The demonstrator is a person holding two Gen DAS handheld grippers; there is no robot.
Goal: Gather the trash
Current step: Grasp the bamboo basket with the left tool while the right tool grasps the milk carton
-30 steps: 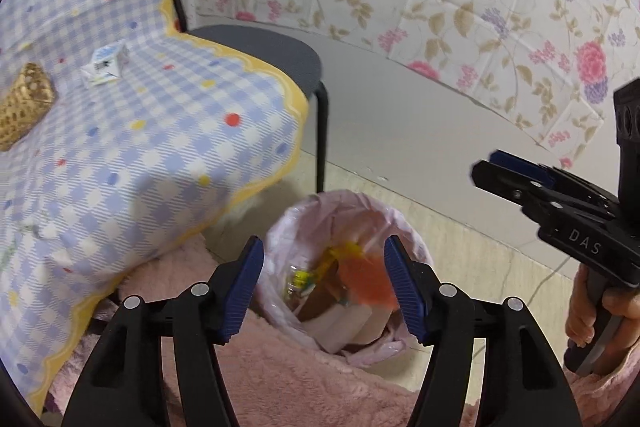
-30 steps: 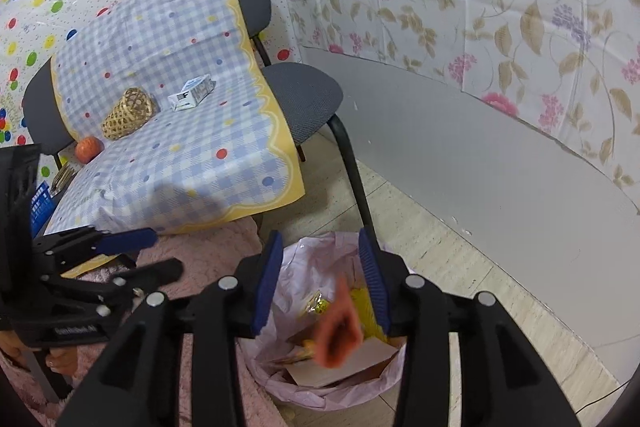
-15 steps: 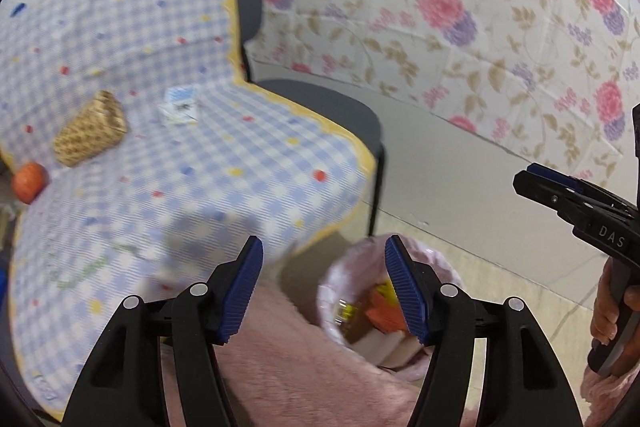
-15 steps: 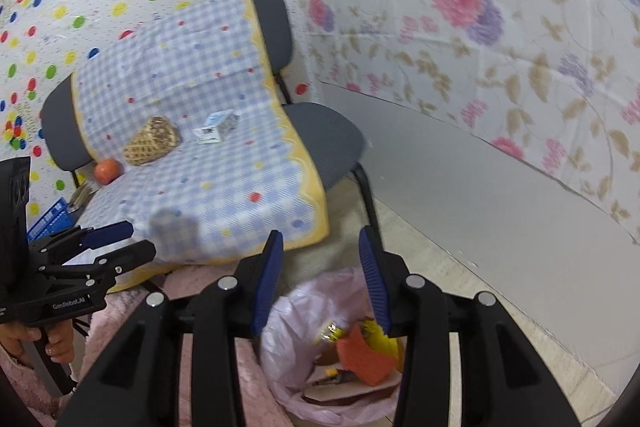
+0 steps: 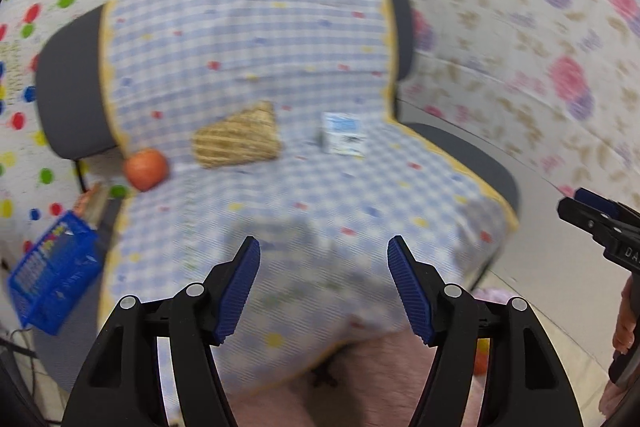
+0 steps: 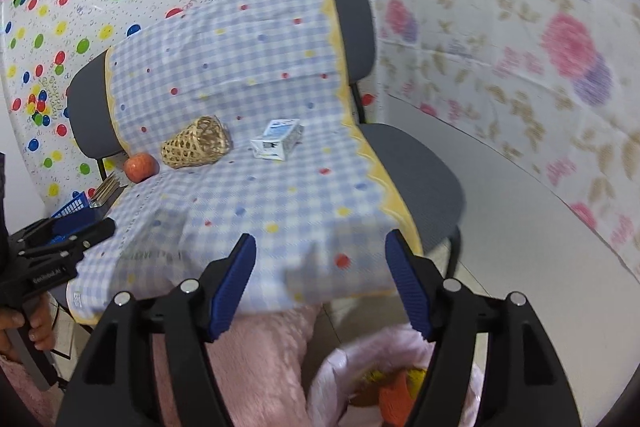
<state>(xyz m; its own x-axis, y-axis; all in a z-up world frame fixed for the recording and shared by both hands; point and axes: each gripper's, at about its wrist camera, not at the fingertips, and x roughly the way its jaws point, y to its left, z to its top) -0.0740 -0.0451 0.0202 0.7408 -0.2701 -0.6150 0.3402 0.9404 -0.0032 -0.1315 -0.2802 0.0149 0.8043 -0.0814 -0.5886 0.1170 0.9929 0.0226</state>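
Checked cloth [image 6: 256, 195] carries milk carton [image 6: 277, 140], wicker basket [image 6: 197, 143], orange [image 6: 139, 167]; left gripper [image 5: 324, 287] and right gripper [image 6: 322, 283] jaws open, empty, above pink-lined bin [image 6: 340, 367].

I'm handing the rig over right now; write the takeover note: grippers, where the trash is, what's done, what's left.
Left gripper: open, empty, facing the checked cloth on the chairs.
Right gripper: open, empty, above the cloth's front edge.
Trash bin with the pink bag: on the floor below the right gripper, already holding orange and yellow scraps.
On the cloth: small carton lying on its side, wicker basket tipped over, orange fruit at the left edge.
Left: probably the carton next. Whether the basket or the fruit counts as trash is unclear.
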